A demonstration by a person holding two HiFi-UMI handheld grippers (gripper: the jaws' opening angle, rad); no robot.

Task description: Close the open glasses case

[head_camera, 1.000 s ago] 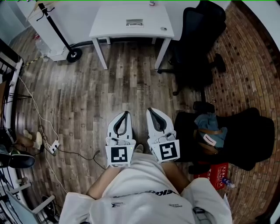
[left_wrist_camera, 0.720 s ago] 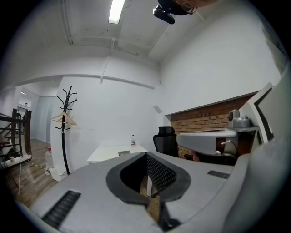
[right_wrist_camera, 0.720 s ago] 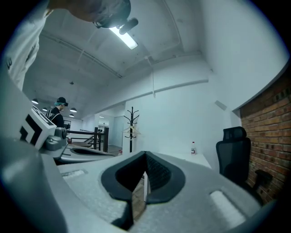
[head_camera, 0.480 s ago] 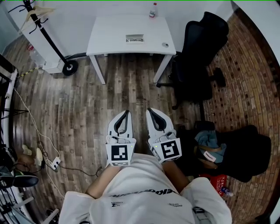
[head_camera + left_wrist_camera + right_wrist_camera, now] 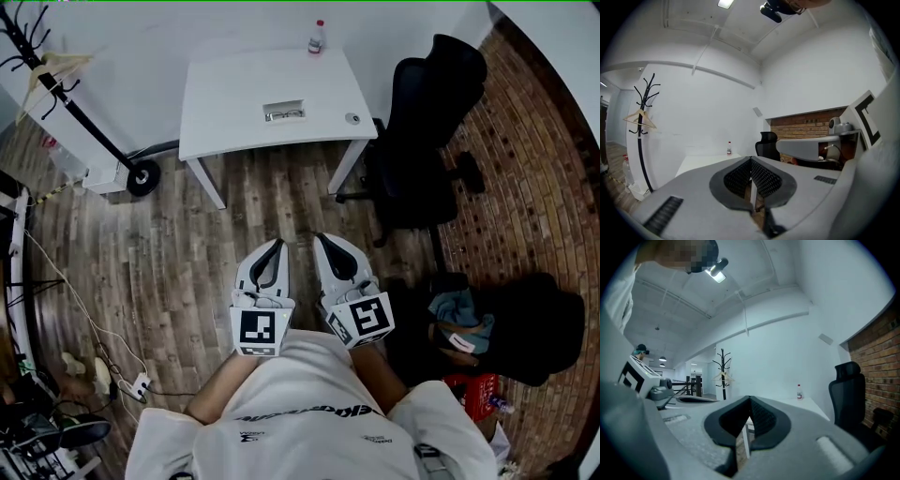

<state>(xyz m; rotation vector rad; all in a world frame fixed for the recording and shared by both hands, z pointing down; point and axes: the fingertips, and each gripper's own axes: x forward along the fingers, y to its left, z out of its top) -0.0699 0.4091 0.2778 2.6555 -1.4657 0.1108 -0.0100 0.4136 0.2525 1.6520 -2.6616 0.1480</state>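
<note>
The open glasses case is a small grey oblong lying on the white table far ahead, seen in the head view. Both grippers are held close to the person's torso, over the wooden floor and well short of the table. My left gripper has its jaws pressed together with nothing between them, as the left gripper view also shows. My right gripper is likewise shut and empty, and the right gripper view confirms it. Both point towards the table.
A bottle and a small round object also stand on the table. A black office chair is at its right; a coat rack at its left. Another black seat with clothes, a red box and floor cables lie around.
The head view has shifted so the table sits lower and nearer in the picture. Both grippers stay shut in front of the torso, barely moved.
</note>
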